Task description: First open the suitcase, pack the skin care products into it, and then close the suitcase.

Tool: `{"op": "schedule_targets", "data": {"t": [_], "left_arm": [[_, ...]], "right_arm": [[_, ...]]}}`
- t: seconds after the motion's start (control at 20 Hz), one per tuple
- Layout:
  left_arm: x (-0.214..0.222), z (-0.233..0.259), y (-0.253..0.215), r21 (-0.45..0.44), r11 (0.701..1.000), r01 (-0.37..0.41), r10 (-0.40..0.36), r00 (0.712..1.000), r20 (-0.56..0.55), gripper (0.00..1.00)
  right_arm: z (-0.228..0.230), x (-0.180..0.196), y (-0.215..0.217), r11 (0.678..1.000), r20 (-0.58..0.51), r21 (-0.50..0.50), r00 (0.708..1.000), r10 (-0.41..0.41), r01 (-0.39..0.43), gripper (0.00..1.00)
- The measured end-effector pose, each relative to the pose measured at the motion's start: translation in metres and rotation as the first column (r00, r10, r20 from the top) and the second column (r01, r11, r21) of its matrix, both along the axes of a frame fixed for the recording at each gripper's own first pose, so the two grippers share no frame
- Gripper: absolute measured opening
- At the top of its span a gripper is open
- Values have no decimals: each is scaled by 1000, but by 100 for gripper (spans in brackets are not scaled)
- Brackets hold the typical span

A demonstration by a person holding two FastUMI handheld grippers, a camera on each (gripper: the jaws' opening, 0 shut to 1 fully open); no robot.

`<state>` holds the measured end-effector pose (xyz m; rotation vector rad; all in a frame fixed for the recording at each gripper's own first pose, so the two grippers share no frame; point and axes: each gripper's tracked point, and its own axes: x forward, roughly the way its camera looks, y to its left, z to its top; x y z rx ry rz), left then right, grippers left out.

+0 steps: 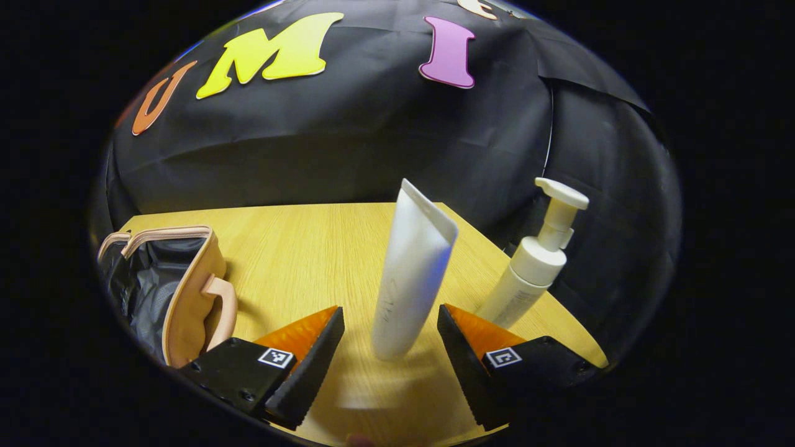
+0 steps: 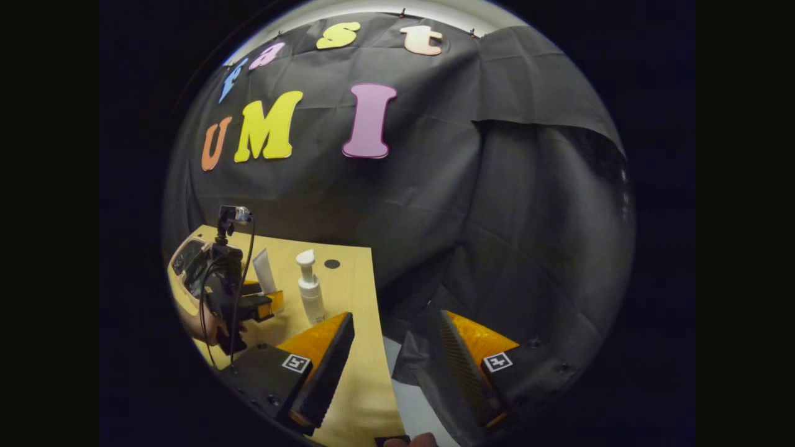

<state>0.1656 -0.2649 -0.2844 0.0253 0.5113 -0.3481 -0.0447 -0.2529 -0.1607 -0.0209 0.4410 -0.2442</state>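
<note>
A white squeeze tube (image 1: 411, 273) stands cap-down on the wooden table (image 1: 298, 248), between the fingers of my open left gripper (image 1: 390, 347), which do not touch it. To its right stands a white pump bottle (image 1: 535, 261). The pink suitcase (image 1: 180, 292) lies open at the left, showing its dark lining. In the right gripper view, my right gripper (image 2: 397, 366) hangs open over the table's right edge, holding nothing. Farther off there I see the left gripper (image 2: 264, 303) by the tube (image 2: 263, 270), the pump bottle (image 2: 309, 285) and the suitcase (image 2: 186, 257).
The table (image 2: 354, 292) ends close behind the pump bottle, with black cloth beyond. A small dark round mark (image 2: 332, 264) lies on the table's far side. A hand (image 2: 202, 323) holds the left gripper, with a cable trailing from it.
</note>
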Motion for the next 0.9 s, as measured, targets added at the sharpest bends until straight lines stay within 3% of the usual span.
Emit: {"op": "schedule_targets", "data": {"t": [0.05, 0.15, 0.3, 0.4, 0.45, 0.5, 0.55, 0.9], "left_arm": [[1, -4, 1, 0, 1000, -4, 4, 1000, -10, 95], [2, -8, 1, 1, 1000, -6, 6, 1000, -23, 81], [2, -6, 3, 22, 1000, 10, -9, 999, -30, 47], [-1, -2, 6, 16, 1000, 7, -6, 999, -38, 48], [-4, 7, 7, -9, 1000, 1, -1, 999, -37, 40], [-9, 19, 8, -37, 999, -2, 1, 1000, -29, 46], [-16, 31, 11, -53, 999, -3, 2, 999, -35, 37], [-75, 96, 52, -91, 995, -41, 37, 998, -50, 37]], "right_arm": [[-1, 1, 1, 1000, -1, 1, 1000, 3, -3, 82], [-2, 0, 0, 1000, -5, -2, 1000, 12, -12, 82], [-5, 1, 3, 1000, -9, 3, 1000, 27, -27, 83], [-14, 4, 9, 999, -21, 20, 999, 46, -46, 82], [-20, 6, 13, 998, -32, 30, 998, 61, -60, 82], [-27, 12, 21, 996, -41, 43, 996, 81, -79, 82], [-32, 21, 31, 993, -47, 57, 993, 107, -104, 82], [-66, 72, 92, 965, -24, 124, 971, 238, -233, 82]]}}
